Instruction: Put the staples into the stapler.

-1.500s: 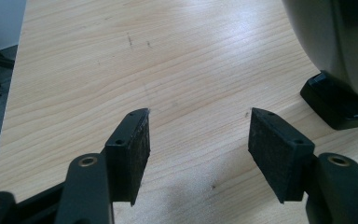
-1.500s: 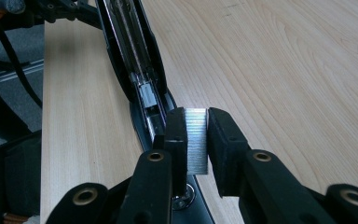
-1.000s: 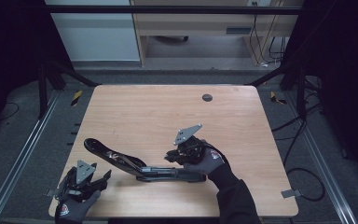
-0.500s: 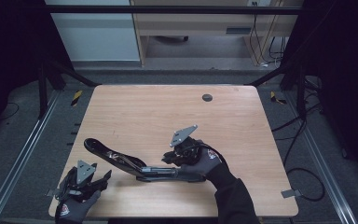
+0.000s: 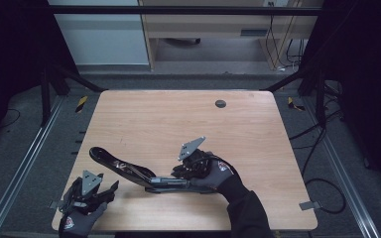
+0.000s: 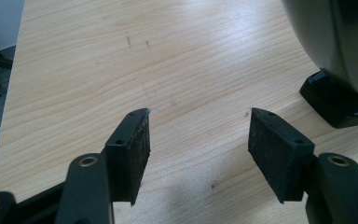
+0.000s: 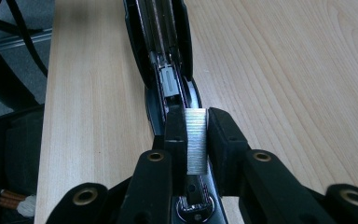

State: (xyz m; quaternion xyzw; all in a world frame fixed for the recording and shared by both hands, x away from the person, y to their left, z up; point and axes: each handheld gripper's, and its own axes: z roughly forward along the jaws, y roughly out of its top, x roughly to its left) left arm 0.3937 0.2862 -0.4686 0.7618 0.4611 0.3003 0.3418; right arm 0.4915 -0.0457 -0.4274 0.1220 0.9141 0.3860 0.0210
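Note:
A black stapler lies folded open on the wooden table, its metal channel facing up. My right gripper is shut on a silver strip of staples and holds it directly over the rear end of the channel, in line with it. My left gripper rests near the table's front left corner, short of the stapler's raised arm. Its jaws stand open over bare wood with nothing between them.
A small round dark grommet sits in the table's far right part. Black frame rails run along both sides of the table, and a cabinet and cables stand on the floor beyond its far edge.
My right gripper has shifted slightly left and lower along the stapler with the staple strip still in it. The left gripper and the stapler have stayed put.

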